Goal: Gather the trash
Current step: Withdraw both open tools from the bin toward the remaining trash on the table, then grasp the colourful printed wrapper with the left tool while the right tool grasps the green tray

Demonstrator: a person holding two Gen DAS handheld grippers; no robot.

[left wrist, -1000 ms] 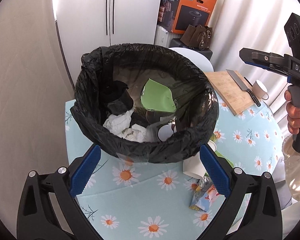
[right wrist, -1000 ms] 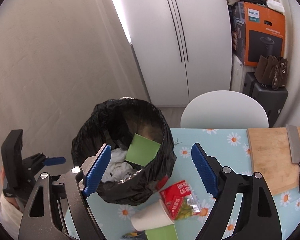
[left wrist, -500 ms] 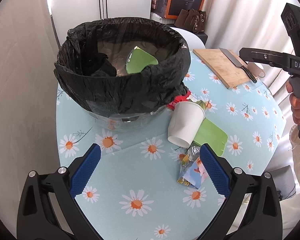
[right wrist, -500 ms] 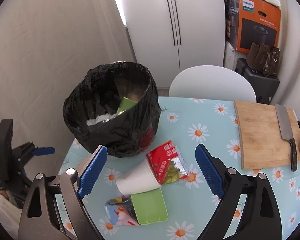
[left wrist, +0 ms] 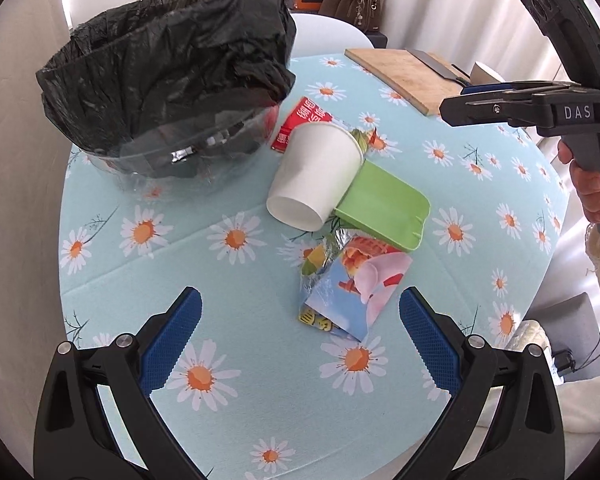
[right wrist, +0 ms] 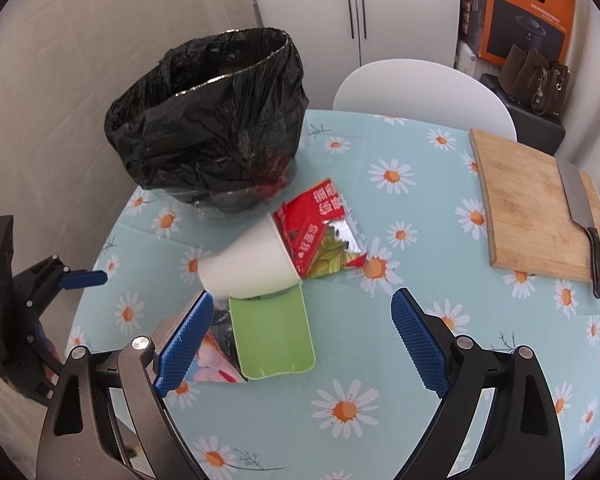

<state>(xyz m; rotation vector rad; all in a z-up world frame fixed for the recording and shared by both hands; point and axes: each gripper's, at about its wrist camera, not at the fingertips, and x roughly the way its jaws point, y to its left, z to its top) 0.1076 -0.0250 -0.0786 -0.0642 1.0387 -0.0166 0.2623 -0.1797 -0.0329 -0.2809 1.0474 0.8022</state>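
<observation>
A bin lined with a black bag (left wrist: 168, 68) (right wrist: 212, 120) stands at the far left of the daisy tablecloth. In front of it lie a white paper cup (left wrist: 316, 176) (right wrist: 248, 264) on its side, a green tray (left wrist: 384, 208) (right wrist: 274, 336), a red snack wrapper (left wrist: 300, 120) (right wrist: 320, 236) and a colourful wrapper (left wrist: 348, 284) (right wrist: 216, 368). My left gripper (left wrist: 300, 336) is open and empty, near the colourful wrapper. My right gripper (right wrist: 300, 344) is open and empty, over the green tray.
A wooden cutting board (right wrist: 536, 212) (left wrist: 408, 72) with a cleaver (right wrist: 580, 208) lies at the right of the table. A white chair (right wrist: 420, 92) stands behind the table. An orange box (right wrist: 524, 8) and a brown bag (right wrist: 536, 80) sit further back.
Both grippers have pulled back and down from above the bin towards the trash pile on the table. Both stay open. The trash has not moved.
</observation>
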